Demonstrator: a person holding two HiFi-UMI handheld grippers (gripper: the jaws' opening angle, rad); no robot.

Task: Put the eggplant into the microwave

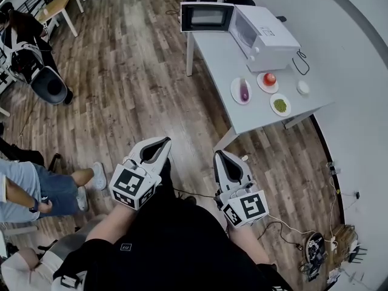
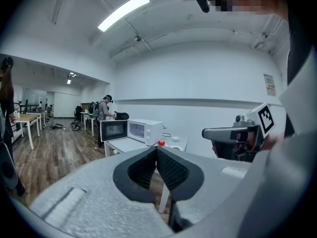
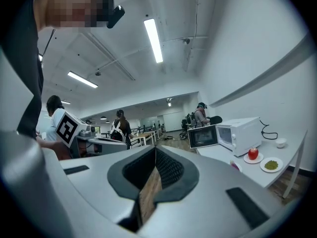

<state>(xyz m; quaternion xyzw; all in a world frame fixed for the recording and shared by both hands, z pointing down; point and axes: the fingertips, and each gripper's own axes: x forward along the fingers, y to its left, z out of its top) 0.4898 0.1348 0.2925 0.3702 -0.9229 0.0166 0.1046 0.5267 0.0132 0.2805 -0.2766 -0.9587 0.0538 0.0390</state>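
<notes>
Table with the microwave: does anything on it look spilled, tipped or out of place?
Nothing stands out. The microwave stands upright with its door swung open. The eggplant, the red fruit and the green food each lie on their own plate.

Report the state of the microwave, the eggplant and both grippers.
microwave: door swung open, standing on the table.
eggplant: lying on a white plate, outside the microwave.
left gripper: jaws shut, empty, short of the table.
right gripper: jaws shut, empty, short of the table.
</notes>
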